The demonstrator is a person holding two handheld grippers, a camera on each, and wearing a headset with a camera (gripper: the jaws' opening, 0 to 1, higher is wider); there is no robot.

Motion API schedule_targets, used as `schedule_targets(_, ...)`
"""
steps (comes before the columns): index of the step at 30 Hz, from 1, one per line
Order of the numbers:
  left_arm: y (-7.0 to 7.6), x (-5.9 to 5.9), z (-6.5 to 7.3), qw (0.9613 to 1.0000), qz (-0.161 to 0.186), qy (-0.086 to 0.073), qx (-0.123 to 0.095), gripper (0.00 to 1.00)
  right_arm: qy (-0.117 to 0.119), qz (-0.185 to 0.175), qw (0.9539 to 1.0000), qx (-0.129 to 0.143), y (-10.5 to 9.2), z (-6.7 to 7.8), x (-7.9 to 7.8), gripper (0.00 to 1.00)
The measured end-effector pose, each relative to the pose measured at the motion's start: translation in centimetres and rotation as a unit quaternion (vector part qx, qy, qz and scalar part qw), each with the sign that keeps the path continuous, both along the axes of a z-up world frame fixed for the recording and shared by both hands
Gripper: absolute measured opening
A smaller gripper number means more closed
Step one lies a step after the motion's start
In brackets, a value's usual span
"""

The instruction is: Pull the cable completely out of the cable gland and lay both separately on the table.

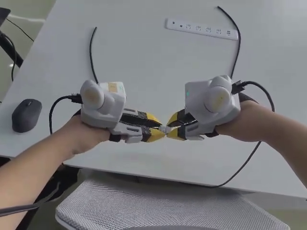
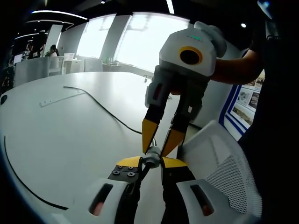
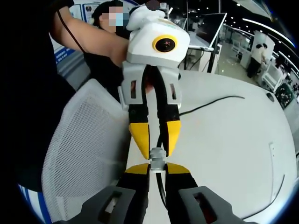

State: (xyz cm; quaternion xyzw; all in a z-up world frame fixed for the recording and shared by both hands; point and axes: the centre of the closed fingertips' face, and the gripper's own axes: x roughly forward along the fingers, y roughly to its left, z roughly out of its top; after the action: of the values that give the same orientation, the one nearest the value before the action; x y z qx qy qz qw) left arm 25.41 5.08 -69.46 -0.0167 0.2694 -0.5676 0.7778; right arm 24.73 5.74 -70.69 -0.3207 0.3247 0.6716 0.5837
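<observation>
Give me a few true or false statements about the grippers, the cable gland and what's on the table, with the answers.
1. The left gripper and right gripper meet tip to tip at the cable gland. True.
2. The cable gland lies on the table. False: it is held up between the grippers' tips.
3. A power strip lies at the table's far side. True.
4. The mouse sits by the right gripper. False: it is on the left gripper's side.
</observation>
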Motion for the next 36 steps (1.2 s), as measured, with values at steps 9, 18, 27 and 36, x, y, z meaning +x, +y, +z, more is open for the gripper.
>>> schedule_targets(9, -0.21, -0.23, 0.02, 0.9998, -0.015, -0.009, -0.001, 0.16, 0.002, 0.004, 1.0000, 0.004, -0.16, 0.17, -0.19, 0.06)
schedule_targets(18, -0.55, -0.35, 0.33, 0.9991, -0.033, -0.027, -0.006, 0.16, 0.009, 0.010, 0.9998, 0.015, -0.51, 0.58, -0.14, 0.06)
schedule_targets(27, -0.57, -0.36, 0.63, 0.9984, -0.042, -0.038, -0.007, 0.16, 0.012, 0.016, 0.9995, 0.025, -0.34, 0.96, -0.37, 0.06)
schedule_targets(36, -0.39, -0.36, 0.37, 0.9992, -0.032, -0.023, 0.000, 0.15, 0.007, 0.008, 0.9995, 0.031, -0.22, 0.58, -0.31, 0.08)
